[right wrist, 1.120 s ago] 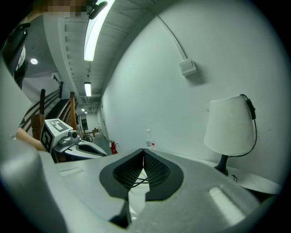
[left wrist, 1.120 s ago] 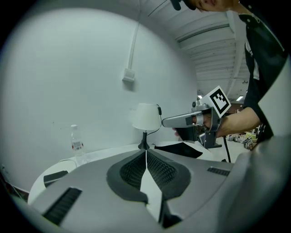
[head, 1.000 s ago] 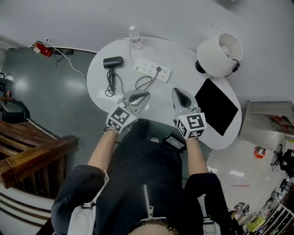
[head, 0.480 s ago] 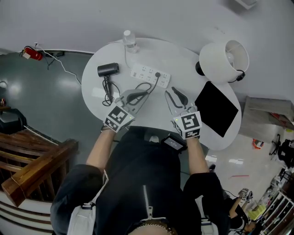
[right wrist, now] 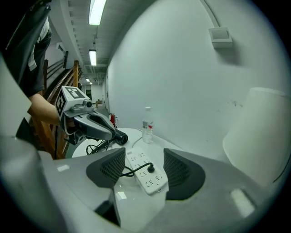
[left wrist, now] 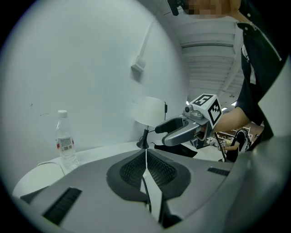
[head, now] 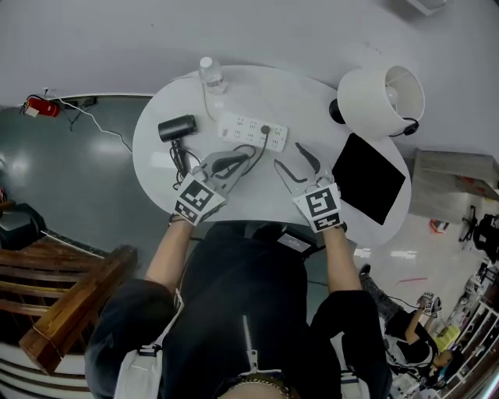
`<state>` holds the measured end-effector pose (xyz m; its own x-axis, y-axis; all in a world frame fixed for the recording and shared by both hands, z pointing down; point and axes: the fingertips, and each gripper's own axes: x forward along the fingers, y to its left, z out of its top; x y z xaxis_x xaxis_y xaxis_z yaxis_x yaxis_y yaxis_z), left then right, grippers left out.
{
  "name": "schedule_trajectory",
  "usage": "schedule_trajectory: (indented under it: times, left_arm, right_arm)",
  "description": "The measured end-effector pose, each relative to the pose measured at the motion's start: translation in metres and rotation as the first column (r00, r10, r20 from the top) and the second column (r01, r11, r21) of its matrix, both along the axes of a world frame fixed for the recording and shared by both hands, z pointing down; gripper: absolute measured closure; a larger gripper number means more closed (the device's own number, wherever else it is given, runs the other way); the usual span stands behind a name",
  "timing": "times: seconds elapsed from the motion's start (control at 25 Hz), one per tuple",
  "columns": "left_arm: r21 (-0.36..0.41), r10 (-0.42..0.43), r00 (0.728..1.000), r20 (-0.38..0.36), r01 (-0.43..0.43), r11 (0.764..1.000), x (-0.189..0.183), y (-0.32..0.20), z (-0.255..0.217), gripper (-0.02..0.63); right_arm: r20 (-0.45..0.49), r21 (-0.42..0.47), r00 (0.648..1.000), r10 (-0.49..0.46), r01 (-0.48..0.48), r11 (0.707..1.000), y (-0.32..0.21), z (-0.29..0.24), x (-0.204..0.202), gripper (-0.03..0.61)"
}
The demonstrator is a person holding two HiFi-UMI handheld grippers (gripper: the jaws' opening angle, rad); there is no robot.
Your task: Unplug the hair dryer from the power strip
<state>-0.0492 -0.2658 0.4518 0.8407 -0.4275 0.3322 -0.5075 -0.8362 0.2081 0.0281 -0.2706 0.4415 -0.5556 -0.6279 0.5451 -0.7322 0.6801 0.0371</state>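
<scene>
On your left gripper [head: 246, 156] the jaws are pressed together, on your right gripper [head: 288, 154] they have just been opening, empty, facing the power strip [head: 252, 131] on the worktop [head: 312, 101], hair dryer [head: 178, 128] plugged in.

Soft, even indoor light fills the head view: the white counter [head: 257, 101] is bright with barely a shadow, while the glossy grey floor [head: 86, 171] throws back pale patches of glare. Both gripper views are fisheye pictures ringed by a black vignette, with lines bowing towards the rim. In the right gripper view the ceiling strip lights [right wrist: 96, 11] burn out to pure white, and the left gripper view's pale wall [left wrist: 91, 68] looks flat and slightly hazy.
</scene>
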Motion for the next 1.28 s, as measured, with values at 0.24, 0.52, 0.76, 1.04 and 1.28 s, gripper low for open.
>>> schedule_trajectory:
  times: [0.24, 0.52, 0.76, 1.04, 1.28]
  left_arm:
    - [-0.010, 0.005, 1.000, -0.003, -0.005, 1.000, -0.005, -0.009, 0.008, 0.600]
    - [0.006, 0.018, 1.000, 0.014, -0.018, 1.000, -0.002, -0.014, 0.012, 0.600]
    - [0.007, -0.003, 1.000, 0.028, 0.003, 1.000, -0.010, -0.020, 0.012, 0.600]
    - [-0.010, -0.023, 0.999, 0.044, 0.023, 1.000, -0.015, -0.021, 0.019, 0.600]
    - [-0.035, -0.020, 0.998, 0.064, 0.022, 0.999, -0.014, -0.018, 0.031, 0.600]
  right_arm:
    - [-0.098, -0.036, 0.995, -0.029, 0.026, 0.999, -0.001, 0.019, 0.002, 0.278]
    - [-0.192, -0.035, 0.974, -0.117, 0.113, 0.993, -0.002, 0.036, -0.002, 0.230]
    - [-0.252, -0.073, 0.944, -0.213, 0.201, 0.977, -0.006, 0.056, -0.010, 0.207]
    - [-0.283, -0.138, 0.913, -0.294, 0.264, 0.955, -0.013, 0.086, -0.011, 0.195]
    - [-0.370, -0.158, 0.845, -0.385, 0.351, 0.923, -0.023, 0.114, -0.013, 0.178]
